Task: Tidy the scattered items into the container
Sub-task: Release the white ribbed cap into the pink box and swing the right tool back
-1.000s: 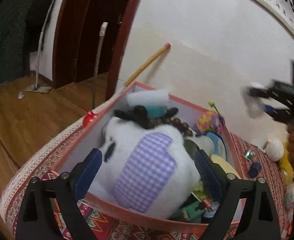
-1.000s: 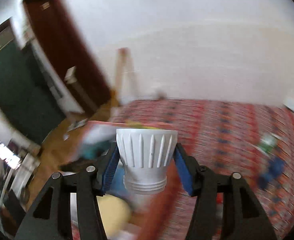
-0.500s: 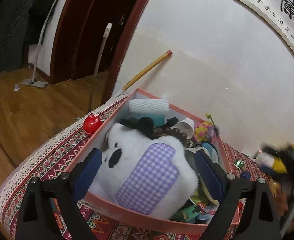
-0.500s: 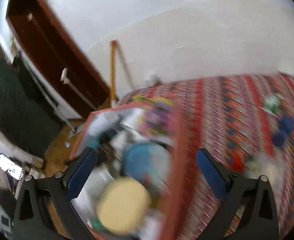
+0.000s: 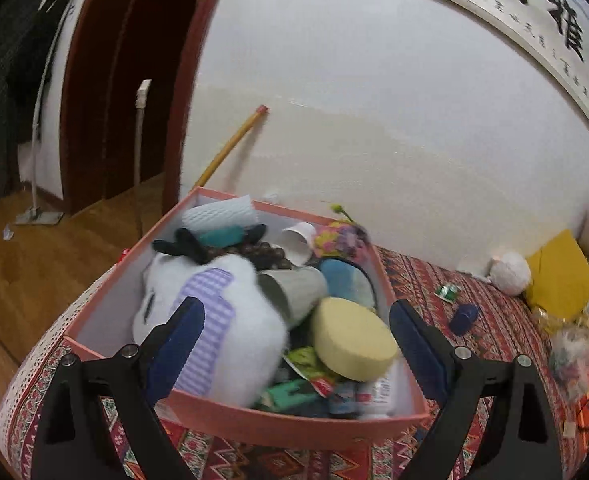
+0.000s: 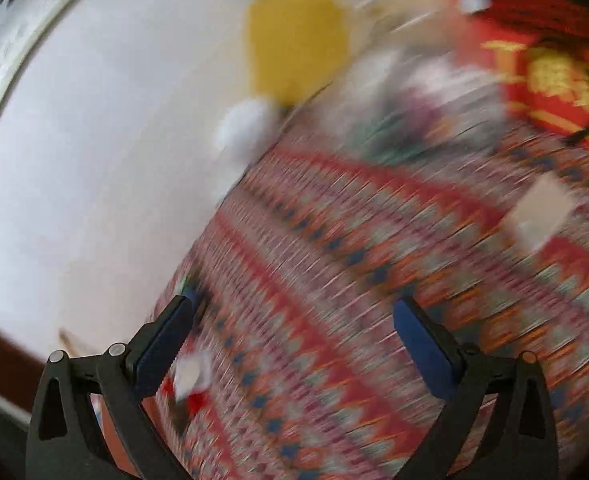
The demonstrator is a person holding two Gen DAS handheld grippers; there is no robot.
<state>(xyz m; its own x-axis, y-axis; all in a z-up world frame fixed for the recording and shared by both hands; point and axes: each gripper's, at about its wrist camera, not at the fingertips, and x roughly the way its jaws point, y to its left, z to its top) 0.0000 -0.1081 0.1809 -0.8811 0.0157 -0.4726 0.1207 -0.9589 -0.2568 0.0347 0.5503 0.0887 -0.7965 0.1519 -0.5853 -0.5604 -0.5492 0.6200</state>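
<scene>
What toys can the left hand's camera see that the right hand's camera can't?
Only the left wrist view shows the pink box with its toys: a white plush, a yellow round sponge, a white cup and dark beads. It also shows the wooden floor and a small blue thing on the cloth.

Only the right wrist view, which is very blurry, shows a red and gold cloth.

Both show the patterned tablecloth, a white fluffy ball, something yellow and empty, open jaws.
</scene>
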